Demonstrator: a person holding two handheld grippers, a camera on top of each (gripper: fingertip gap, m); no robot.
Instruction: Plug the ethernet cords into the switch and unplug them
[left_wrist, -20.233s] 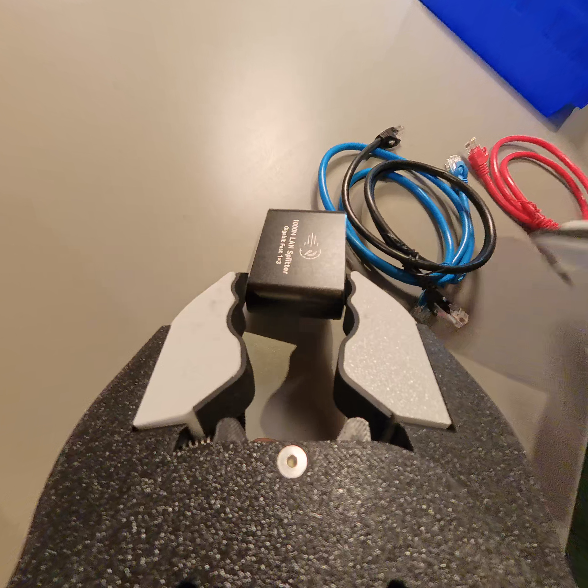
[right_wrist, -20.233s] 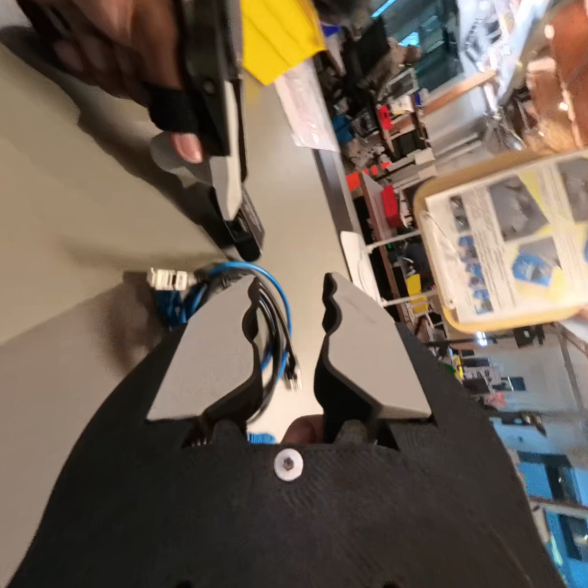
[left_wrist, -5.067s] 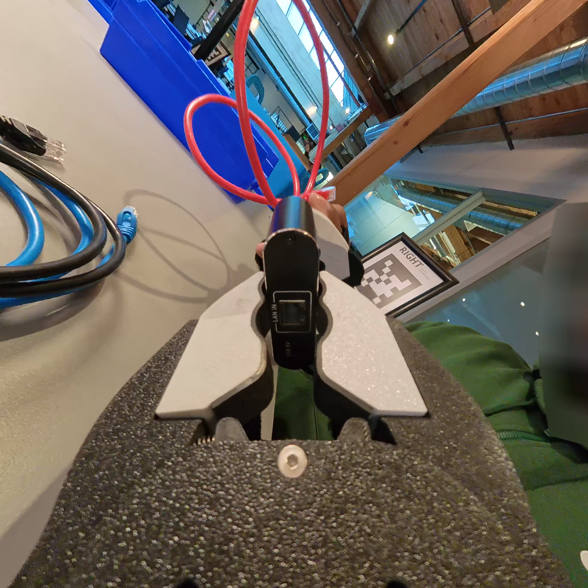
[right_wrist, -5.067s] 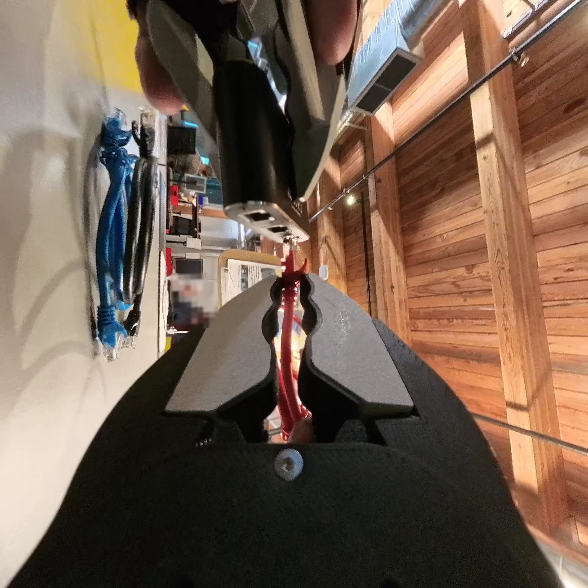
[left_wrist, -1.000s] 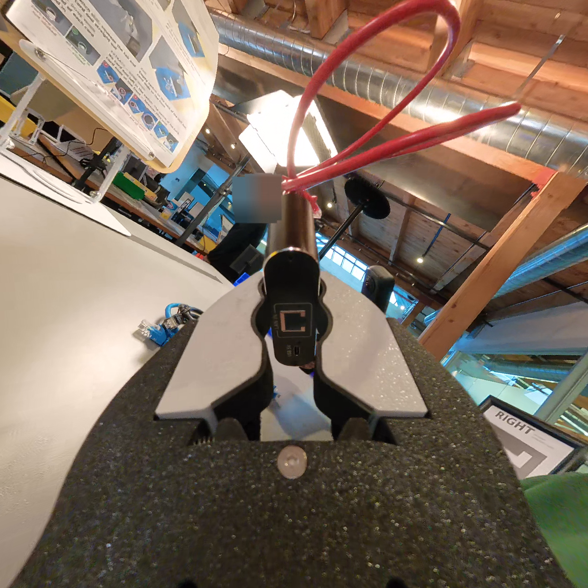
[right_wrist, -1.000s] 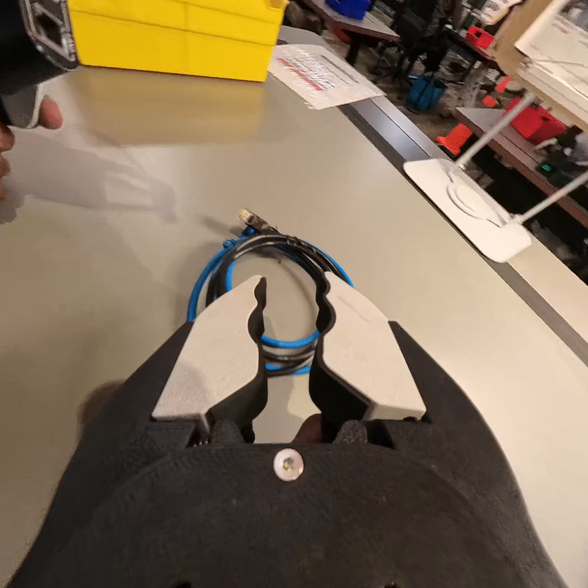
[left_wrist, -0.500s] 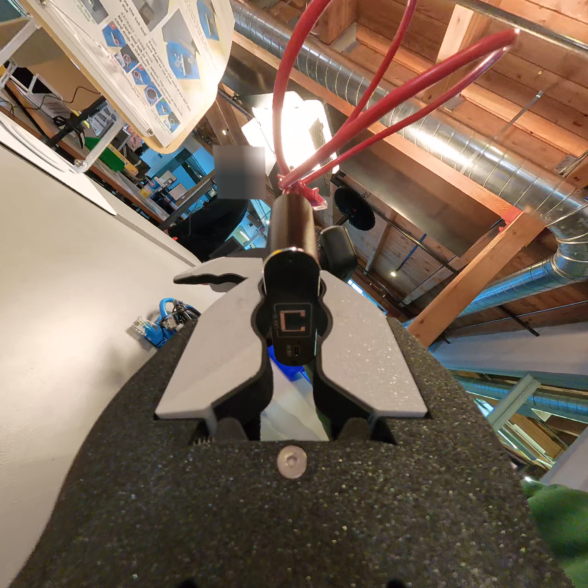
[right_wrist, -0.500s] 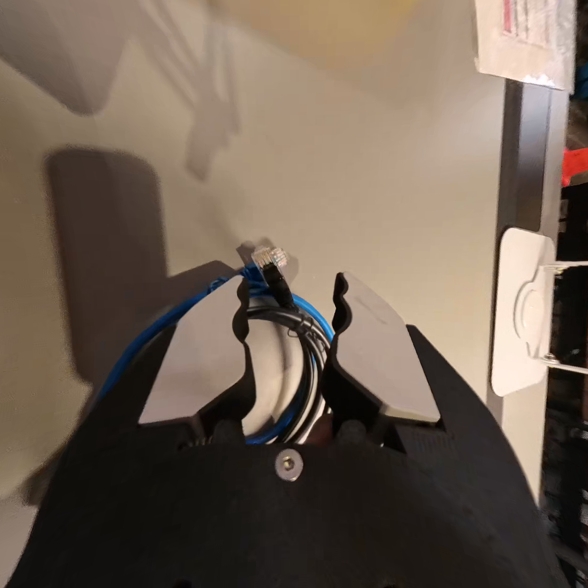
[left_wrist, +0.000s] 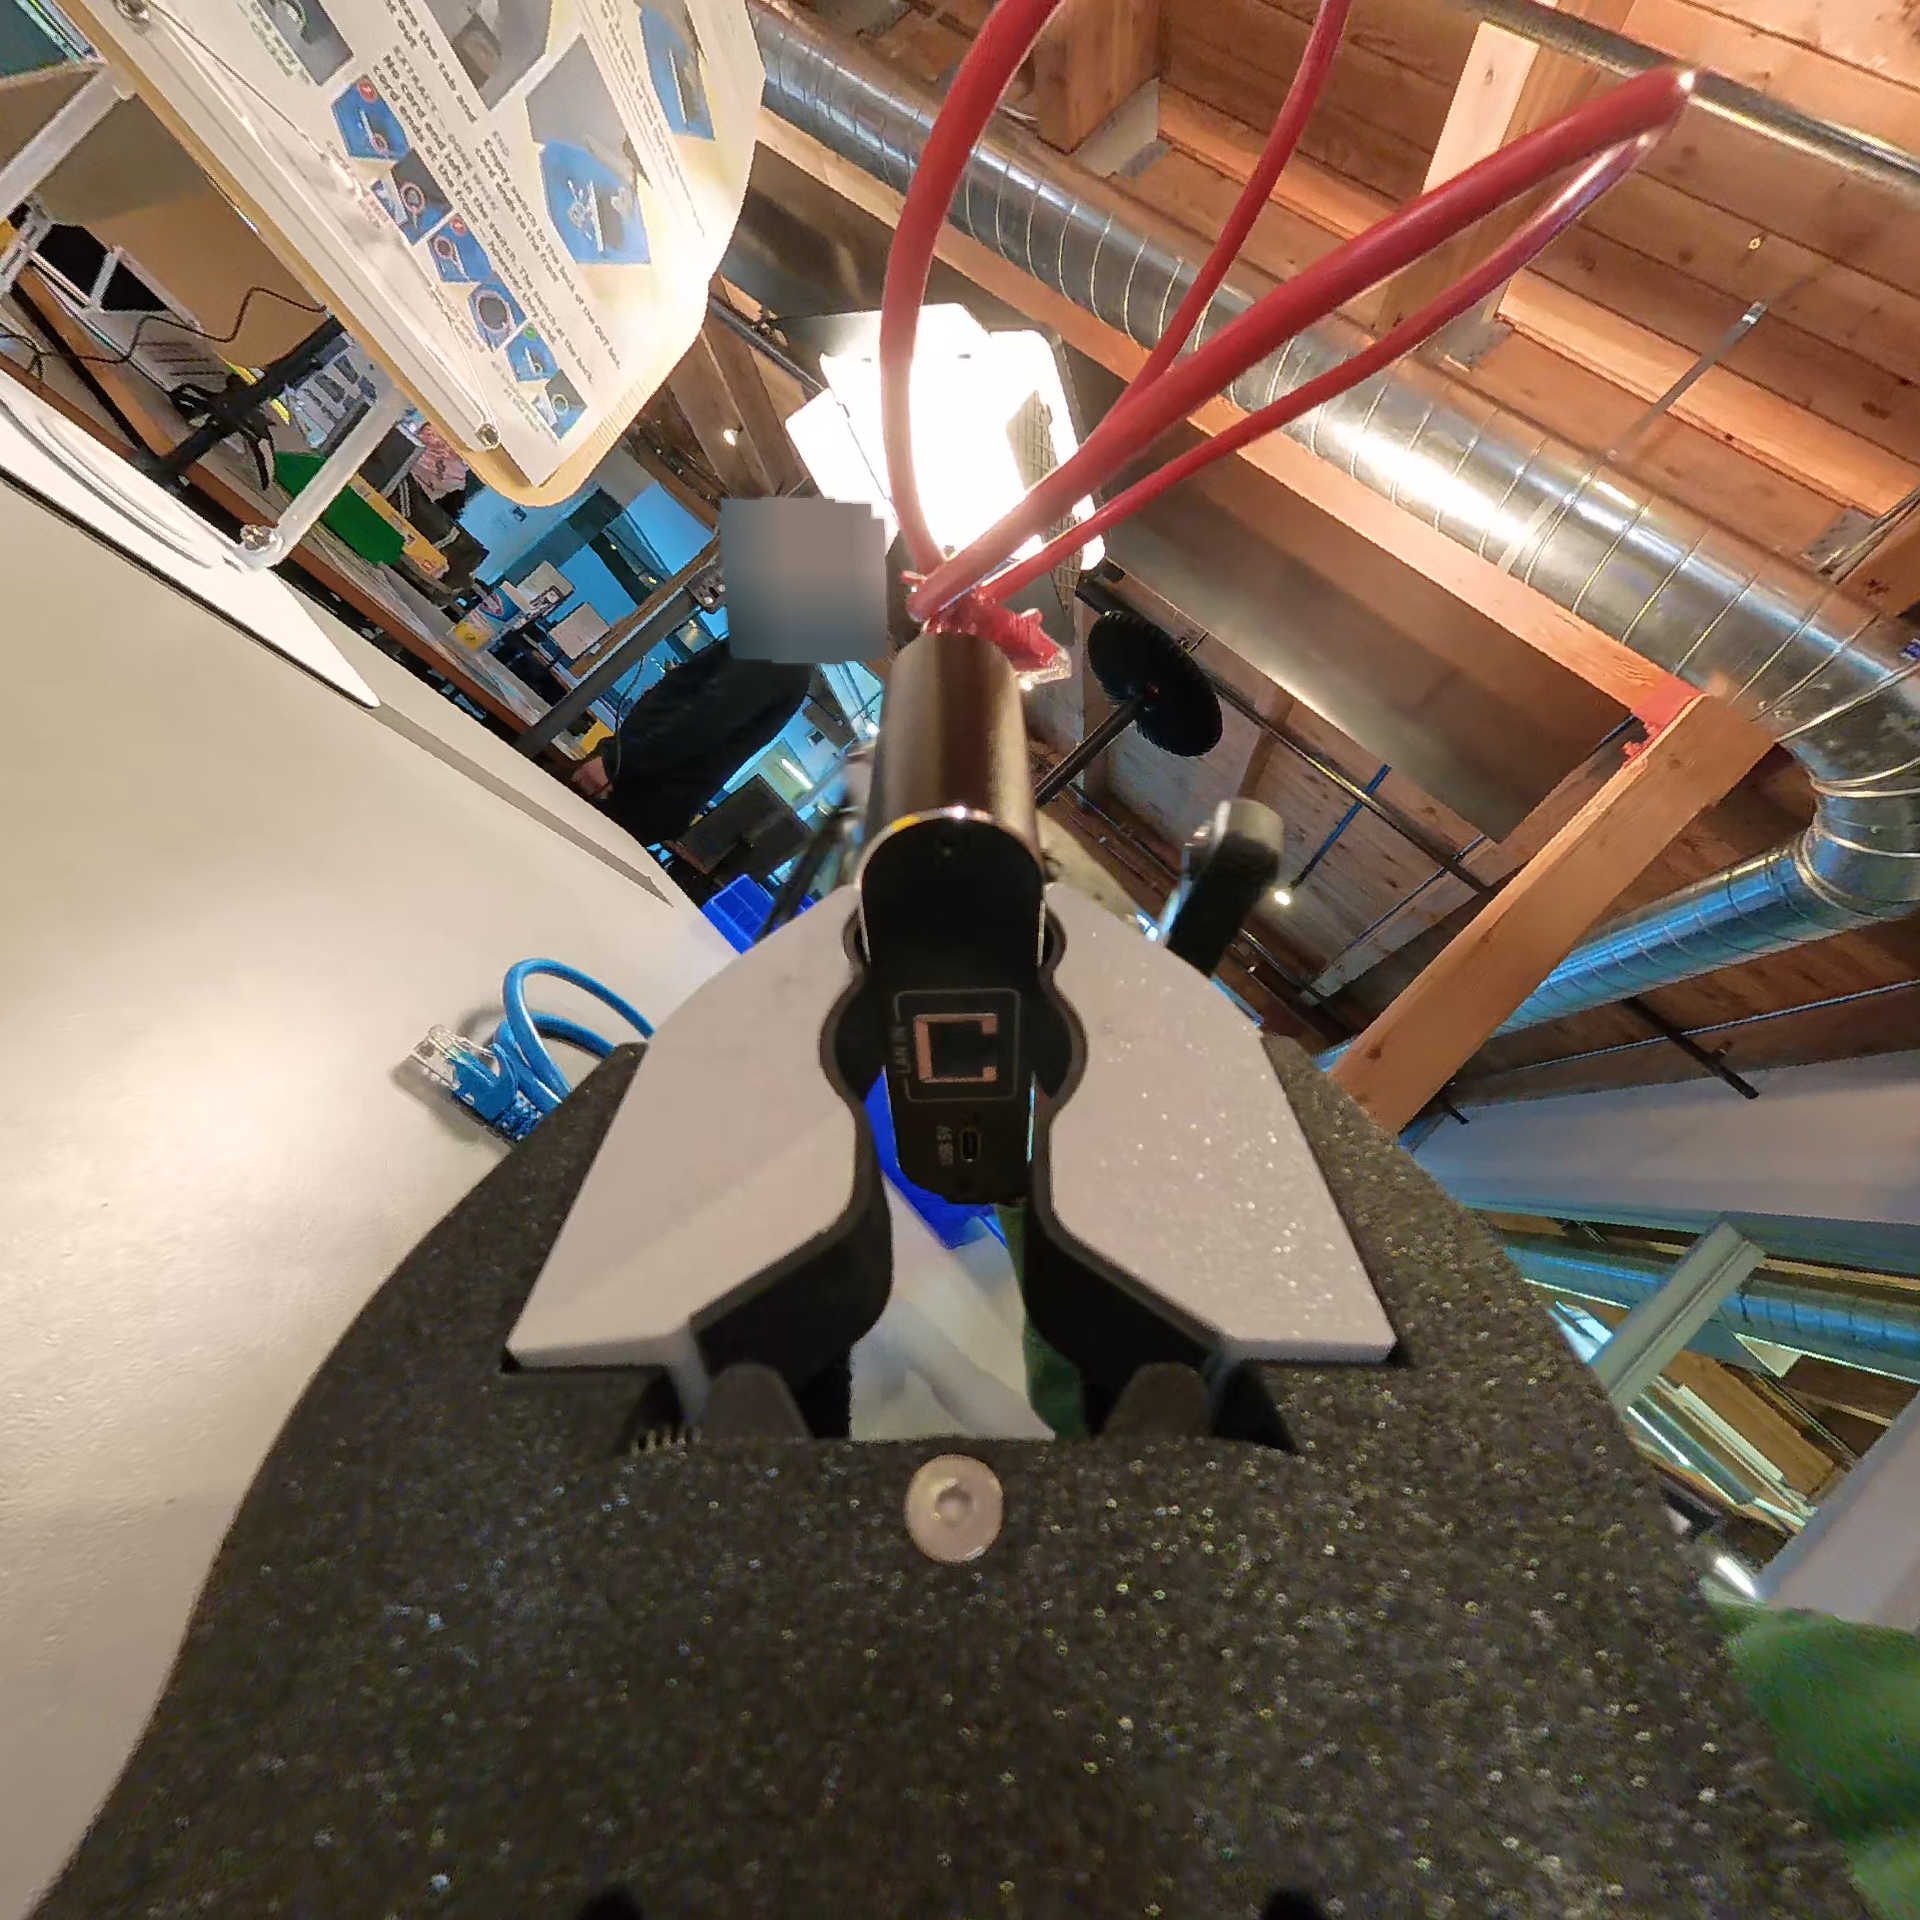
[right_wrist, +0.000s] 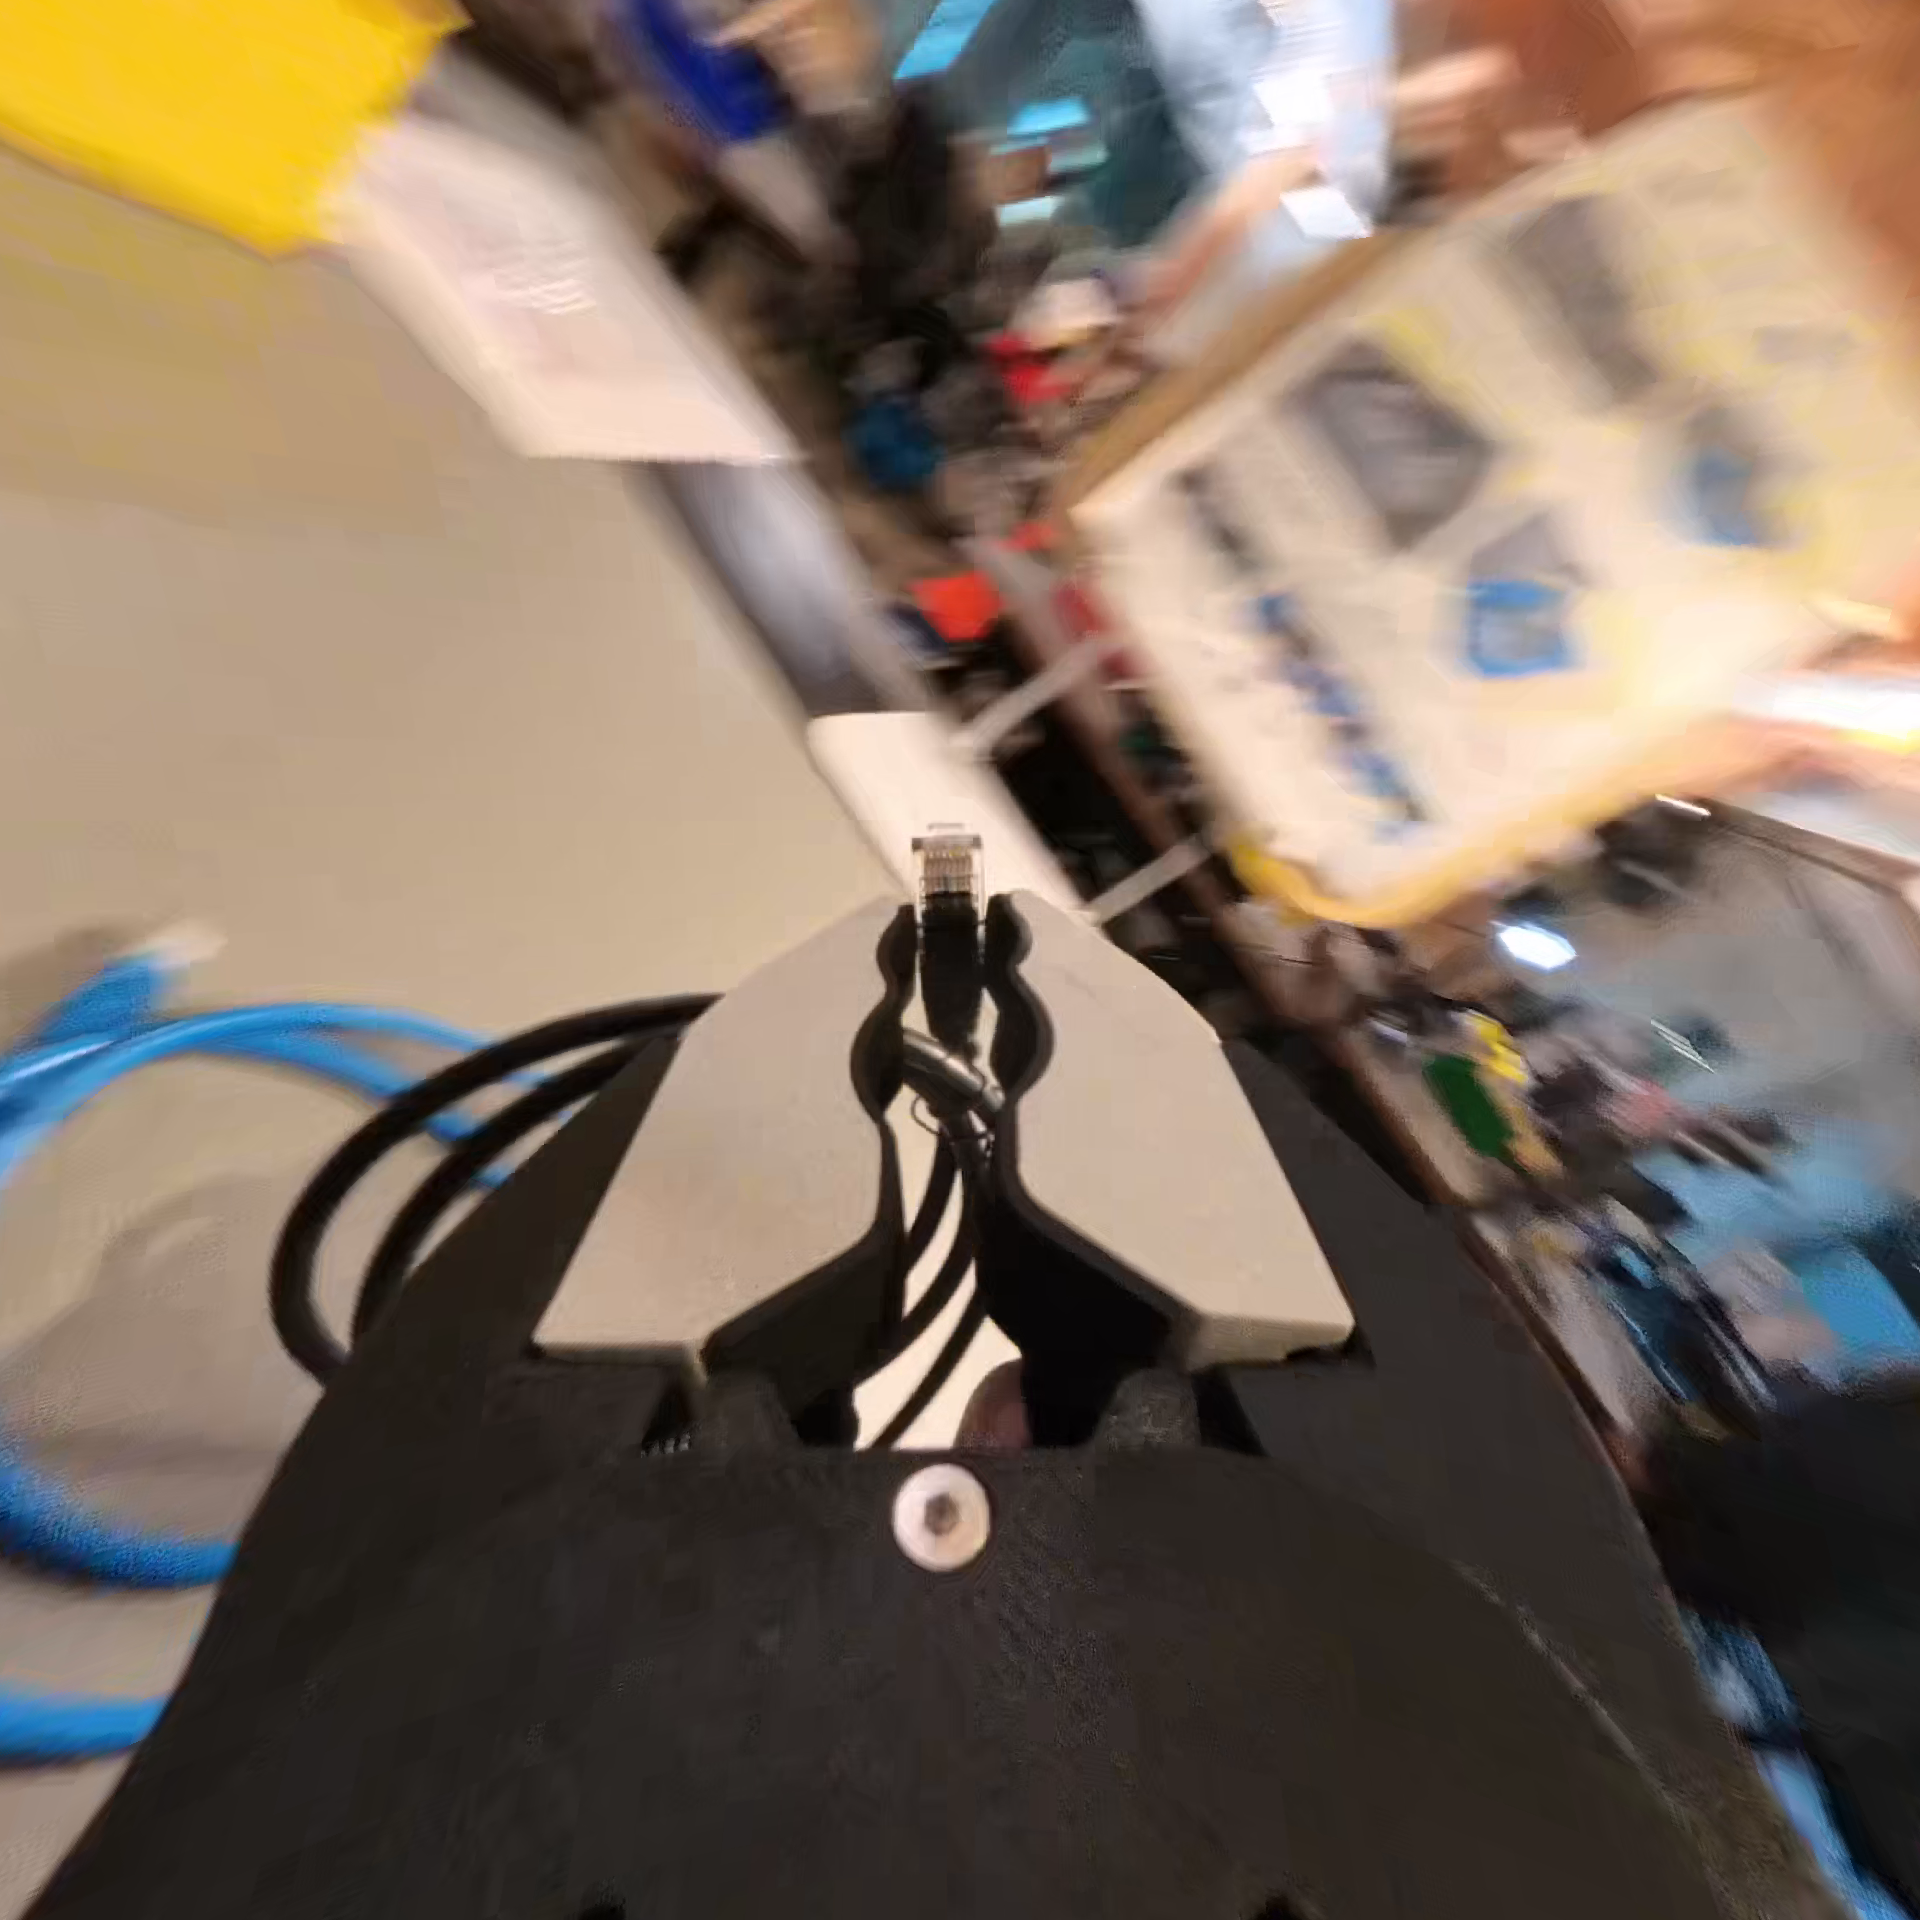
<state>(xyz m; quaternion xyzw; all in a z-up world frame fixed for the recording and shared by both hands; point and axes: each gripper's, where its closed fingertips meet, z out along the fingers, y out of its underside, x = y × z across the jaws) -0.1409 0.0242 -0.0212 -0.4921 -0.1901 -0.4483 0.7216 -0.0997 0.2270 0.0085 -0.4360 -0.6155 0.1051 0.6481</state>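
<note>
My left gripper (left_wrist: 951, 935) is shut on the black switch (left_wrist: 954, 997), held up off the table with its empty port facing the camera. A red ethernet cord (left_wrist: 1174, 343) is plugged in at the switch's far end and loops upward. My right gripper (right_wrist: 951, 914) is shut on the black ethernet cord (right_wrist: 951, 982), its clear plug (right_wrist: 943, 857) sticking out past the fingertips. The black cord's loops (right_wrist: 436, 1153) trail to the left. A coiled blue ethernet cord (right_wrist: 114, 1081) lies on the table; it also shows in the left wrist view (left_wrist: 520, 1049).
The grey table (left_wrist: 208, 935) is on the left of the left wrist view. An instruction board on a stand (left_wrist: 499, 187) stands at the table's edge, also in the right wrist view (right_wrist: 1455, 499). A yellow bin (right_wrist: 187, 94) and a paper sheet (right_wrist: 561, 312) lie far off. The right wrist view is motion-blurred. The grippers' ends are close to 20 cm from one another.
My right gripper came down over the cord coil, shut on the black cord near its plug, and lifted it. My left gripper tilted the switch slightly upward.
</note>
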